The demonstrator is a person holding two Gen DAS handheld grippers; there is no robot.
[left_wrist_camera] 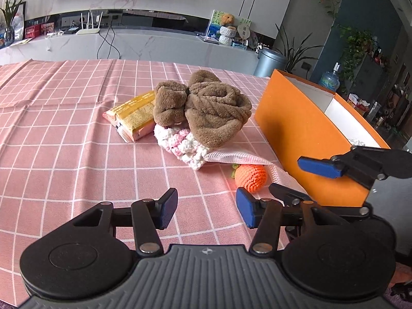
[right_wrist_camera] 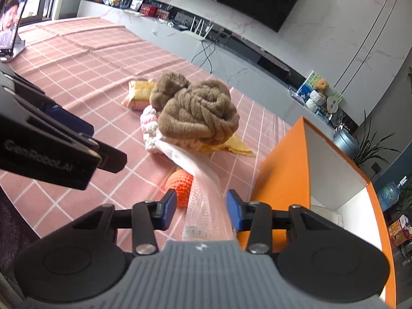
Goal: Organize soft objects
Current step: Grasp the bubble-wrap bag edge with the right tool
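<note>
while both grippers — left gripper [left_wrist_camera: 206, 209], right gripper [right_wrist_camera: 201, 209] — gape unclenched, the mesh bag [right_wrist_camera: 203, 200] lies between the right's fingers.

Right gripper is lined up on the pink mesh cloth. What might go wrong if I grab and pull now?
The mesh cloth runs under the brown towel pile, so pulling may drag the pile. It also drapes over the crocheted orange ball, which could roll away. The right gripper sits close to the orange box wall.
</note>
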